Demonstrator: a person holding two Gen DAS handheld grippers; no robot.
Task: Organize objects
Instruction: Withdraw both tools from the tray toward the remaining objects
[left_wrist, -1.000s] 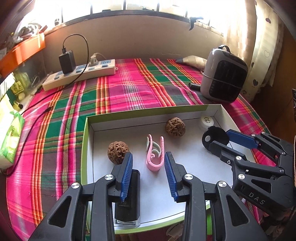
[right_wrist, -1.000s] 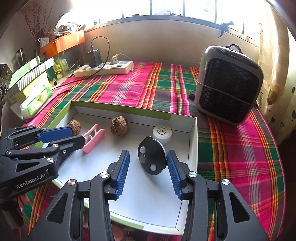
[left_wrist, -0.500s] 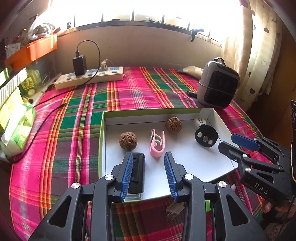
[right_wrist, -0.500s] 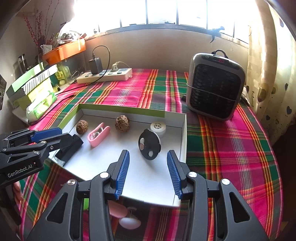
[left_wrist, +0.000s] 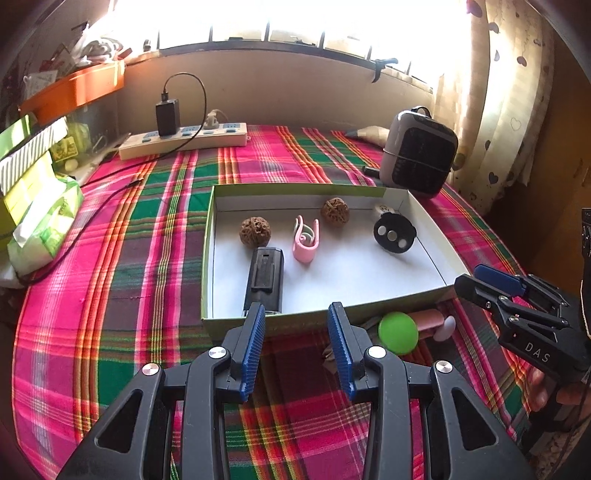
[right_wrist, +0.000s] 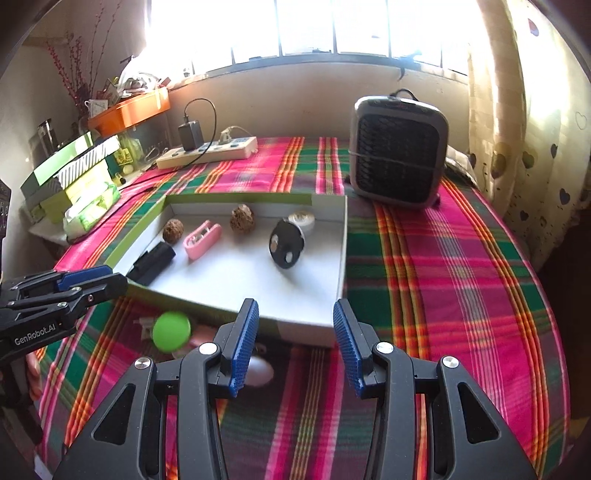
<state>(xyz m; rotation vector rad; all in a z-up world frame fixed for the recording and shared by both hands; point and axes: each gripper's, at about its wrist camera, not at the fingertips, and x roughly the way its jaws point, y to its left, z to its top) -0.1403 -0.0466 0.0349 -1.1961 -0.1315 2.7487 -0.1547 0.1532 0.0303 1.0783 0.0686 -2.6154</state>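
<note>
i am logging that both grippers are backing away from the tray (left_wrist: 208, 258): a second ago my left gripper (left_wrist: 297, 347) was hanging over the black block (left_wrist: 264, 277) inside it and my right gripper (right_wrist: 295, 345) over the black disc (right_wrist: 286, 243); now both are sitting over the plaid cloth (left_wrist: 129, 258) in front of the tray's near wall. both grippers are standing apart with nothing between the pads. in the tray i am seeing two walnuts (left_wrist: 255, 230), a pink clip (left_wrist: 304, 240), the block, the disc and a small white cap (right_wrist: 302, 219), all lying separately. i am judging that the placements so far are finished and that the loose pieces outside the near wall, a green round piece (left_wrist: 398, 332) beside pale pink and white items i cannot identify, are the next to sort. the tray's near wall is standing just ahead of both grippers and close behind those pieces, so low reaches are having little room there. the cloth to the right, short of the heater (right_wrist: 399, 155), is offering open room; the left gripper is lying close beside the green piece.
</note>
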